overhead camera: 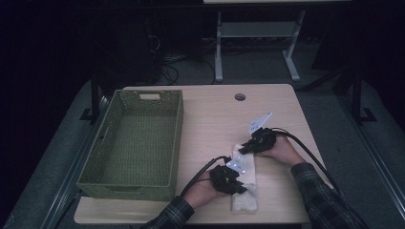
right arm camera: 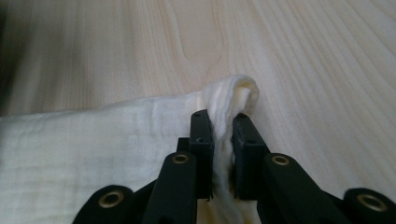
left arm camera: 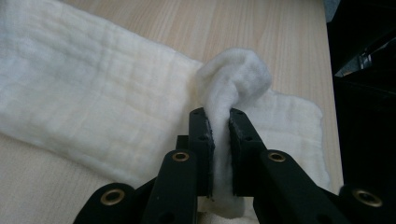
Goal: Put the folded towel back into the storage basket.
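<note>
**Both corners pinched: cloth ready for a fold**

A cream cloth lies on the bench, right of the green woven basket, which stands empty. The cloth already looks folded into a long strip running toward the person.

Left hand-held gripper: jaws closed narrow on a bunched corner of the cloth, the fabric puffing up above the tips. Right hand-held gripper: likewise clamped on a ridge of cloth at its far edge, bare wood beyond. In the high view the left hand-held gripper sits at the near end of the strip, the right hand-held gripper at the far end.

Judgement: the grasp step is done and a fold is about to begin. The next move calls for lifting one end and carrying it over to meet the other, both grips held firm so the thin fabric does not slip. The basket is probably the destination afterwards.
</note>
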Demonstrator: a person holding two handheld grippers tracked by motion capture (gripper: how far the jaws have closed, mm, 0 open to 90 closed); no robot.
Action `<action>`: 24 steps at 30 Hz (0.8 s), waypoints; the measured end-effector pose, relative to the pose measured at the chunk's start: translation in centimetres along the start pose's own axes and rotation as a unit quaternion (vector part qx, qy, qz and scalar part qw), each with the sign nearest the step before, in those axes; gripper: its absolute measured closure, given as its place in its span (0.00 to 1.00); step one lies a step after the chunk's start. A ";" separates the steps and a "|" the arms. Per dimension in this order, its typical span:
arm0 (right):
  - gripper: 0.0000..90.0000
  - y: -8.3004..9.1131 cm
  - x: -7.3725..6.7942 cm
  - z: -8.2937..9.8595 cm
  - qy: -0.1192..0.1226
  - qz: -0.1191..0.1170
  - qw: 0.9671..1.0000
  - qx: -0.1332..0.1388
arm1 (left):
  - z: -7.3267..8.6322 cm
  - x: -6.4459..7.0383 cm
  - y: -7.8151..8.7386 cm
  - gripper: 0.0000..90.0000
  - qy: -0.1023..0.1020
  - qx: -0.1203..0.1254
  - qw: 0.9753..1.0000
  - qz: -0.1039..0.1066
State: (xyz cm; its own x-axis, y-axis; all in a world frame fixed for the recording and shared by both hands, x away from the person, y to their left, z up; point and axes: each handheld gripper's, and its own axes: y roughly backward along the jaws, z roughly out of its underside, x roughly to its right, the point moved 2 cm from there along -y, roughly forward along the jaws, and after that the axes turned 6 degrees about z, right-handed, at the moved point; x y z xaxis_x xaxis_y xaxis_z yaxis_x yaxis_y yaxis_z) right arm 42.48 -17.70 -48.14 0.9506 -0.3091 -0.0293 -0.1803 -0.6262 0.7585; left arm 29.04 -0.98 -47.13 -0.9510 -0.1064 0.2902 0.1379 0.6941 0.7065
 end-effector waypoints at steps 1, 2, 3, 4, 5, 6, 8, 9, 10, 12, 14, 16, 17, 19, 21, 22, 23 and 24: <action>0.90 0.0 -0.1 0.0 -0.001 0.001 1.000 0.000 | -0.1 0.0 0.2 0.90 0.002 0.008 1.000 0.003; 0.90 0.1 -0.1 -0.1 0.000 0.002 1.000 -0.003 | -0.2 0.1 0.3 0.90 0.003 0.011 1.000 0.004; 0.90 0.1 -0.1 -0.2 0.001 0.003 1.000 -0.004 | -0.3 0.1 0.5 0.90 0.003 0.014 1.000 0.005; 0.90 0.2 0.0 -0.2 0.003 0.004 1.000 -0.005 | -0.4 0.1 0.7 0.90 0.001 0.018 1.000 0.005; 0.90 0.3 0.0 -0.3 0.002 0.004 1.000 -0.006 | -0.5 0.2 0.9 0.90 0.003 0.020 1.000 0.005; 0.90 0.4 0.0 -0.4 0.003 0.004 1.000 -0.007 | -0.6 0.2 1.1 0.90 0.005 0.022 1.000 0.005; 0.90 0.7 0.1 -0.7 0.005 0.005 1.000 -0.006 | -0.8 0.3 1.5 0.90 0.004 0.029 1.000 0.002; 0.90 0.8 0.1 -0.8 0.002 0.004 1.000 -0.004 | -0.9 0.3 1.9 0.90 0.001 0.029 1.000 0.001; 0.90 0.9 0.1 -1.0 0.001 0.005 1.000 -0.005 | -1.0 0.4 2.1 0.91 0.000 0.030 1.000 0.000; 0.90 1.1 0.2 -1.3 -0.001 0.004 1.000 -0.002 | -1.2 0.4 2.5 0.90 -0.001 0.031 1.000 -0.001; 0.90 1.4 0.2 -1.7 -0.001 0.002 1.000 0.004 | -1.6 0.5 3.0 0.90 -0.003 0.033 0.999 -0.002; 0.90 1.7 0.3 -2.3 0.004 0.003 1.000 0.008 | -1.8 0.5 3.5 0.90 -0.002 0.039 0.999 -0.001; 0.90 1.9 0.3 -2.7 0.006 0.002 1.000 0.006 | -1.8 0.5 3.7 0.91 -0.001 0.039 0.999 -0.003; 0.90 2.2 0.5 -3.3 0.010 0.003 1.000 0.009 | -2.0 0.5 4.3 0.91 0.002 0.043 0.999 -0.007; 0.90 2.7 0.6 -4.1 0.010 0.003 1.000 0.013 | -2.3 0.5 4.9 0.91 0.003 0.046 0.999 -0.008; 0.90 2.8 0.6 -4.3 0.013 0.002 1.000 0.015 | -2.5 0.6 5.3 0.91 0.003 0.047 0.999 -0.011; 0.90 3.1 0.7 -4.7 0.011 0.002 1.000 0.019 | -2.7 0.7 5.7 0.91 0.006 0.050 0.999 -0.012; 0.90 3.4 0.7 -5.1 0.013 0.001 1.000 0.023 | -2.8 0.7 5.9 0.91 0.007 0.050 0.999 -0.014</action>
State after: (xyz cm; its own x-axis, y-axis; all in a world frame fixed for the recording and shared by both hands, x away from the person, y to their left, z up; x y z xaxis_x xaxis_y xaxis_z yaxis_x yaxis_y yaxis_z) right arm 43.86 -16.39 -42.29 0.9564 -0.2920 -0.0109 -0.1926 -0.6582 0.7278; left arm 29.94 1.04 -40.89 -0.9501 -0.1354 0.2811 0.0835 0.7578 0.6472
